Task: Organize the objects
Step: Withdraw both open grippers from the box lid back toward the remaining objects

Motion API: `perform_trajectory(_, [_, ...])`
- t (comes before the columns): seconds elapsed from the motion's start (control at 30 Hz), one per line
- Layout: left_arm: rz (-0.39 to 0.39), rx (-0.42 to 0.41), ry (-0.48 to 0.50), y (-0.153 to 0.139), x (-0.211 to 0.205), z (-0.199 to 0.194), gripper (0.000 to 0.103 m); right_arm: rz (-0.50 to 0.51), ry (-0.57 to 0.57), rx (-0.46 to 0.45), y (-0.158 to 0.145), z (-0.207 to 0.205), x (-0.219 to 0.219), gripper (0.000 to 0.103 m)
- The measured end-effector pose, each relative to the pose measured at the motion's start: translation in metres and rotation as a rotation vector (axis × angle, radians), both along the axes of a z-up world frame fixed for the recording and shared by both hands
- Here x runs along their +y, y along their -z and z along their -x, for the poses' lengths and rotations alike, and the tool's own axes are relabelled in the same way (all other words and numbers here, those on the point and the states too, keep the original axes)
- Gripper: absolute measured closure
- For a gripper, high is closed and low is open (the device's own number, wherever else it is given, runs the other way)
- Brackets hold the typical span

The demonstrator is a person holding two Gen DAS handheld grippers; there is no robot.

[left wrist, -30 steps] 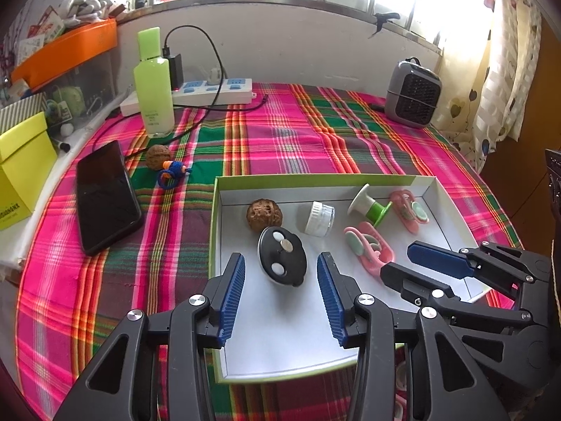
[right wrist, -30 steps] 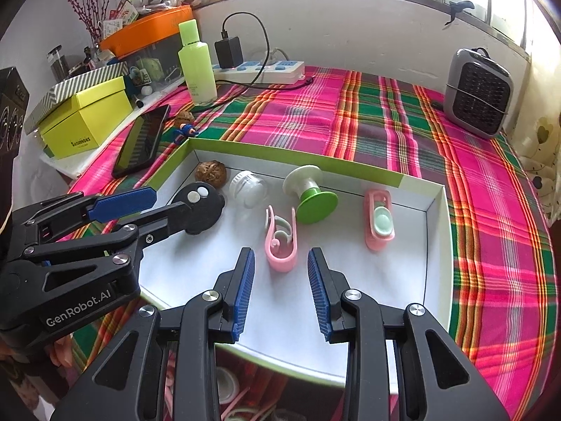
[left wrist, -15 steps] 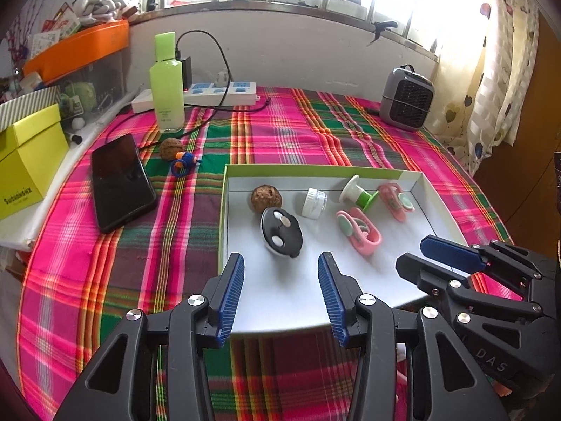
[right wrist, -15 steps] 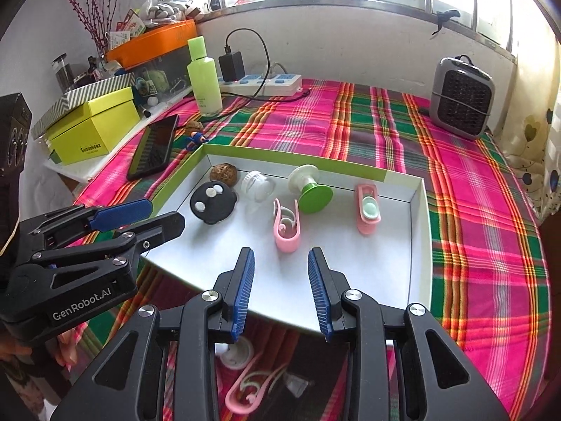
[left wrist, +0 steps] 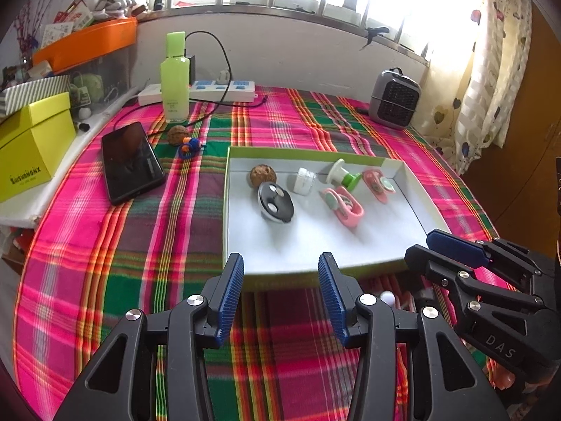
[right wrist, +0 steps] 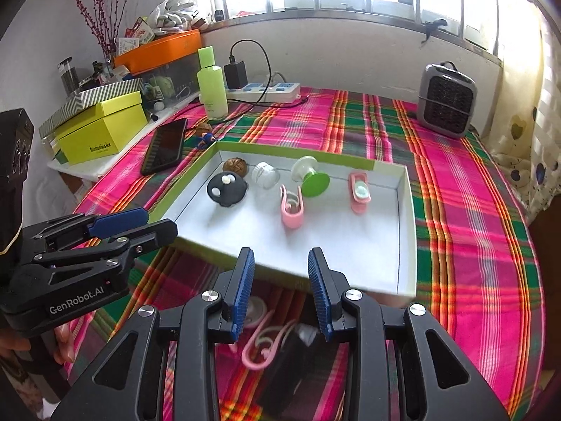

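Bright window light falls on a plaid tablecloth in pink, green and orange. From the left wrist view, the left gripper hangs with its blue-padded fingers spread and nothing between them, just short of the near rim of a green-edged white tray. Inside the tray lie a walnut, a black disc, a white cap, a green-and-white spool and two pink clips. A yellow box at far left bears small lettering, too blurred to read. The right gripper shows "DAS" on its body.

From the right wrist view, the right gripper is likewise spread and empty, over a pink hook on the cloth, near the tray. The left gripper reads "GenRobot.AI". A phone lies beside the tray.
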State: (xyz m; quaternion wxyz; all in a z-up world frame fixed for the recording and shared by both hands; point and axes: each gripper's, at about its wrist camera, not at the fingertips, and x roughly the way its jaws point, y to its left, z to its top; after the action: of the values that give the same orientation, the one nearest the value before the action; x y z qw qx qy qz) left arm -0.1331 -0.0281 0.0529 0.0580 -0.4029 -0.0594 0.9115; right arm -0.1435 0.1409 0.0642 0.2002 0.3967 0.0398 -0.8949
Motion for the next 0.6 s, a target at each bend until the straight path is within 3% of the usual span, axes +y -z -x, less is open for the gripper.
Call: perform_trajectory(0.6, [-0.071, -0.051, 0.058, 0.02, 0.012, -0.023, 0.053, -0.025, 0.094, -0.008, 0.018, -0.035, 0.029, 0.069])
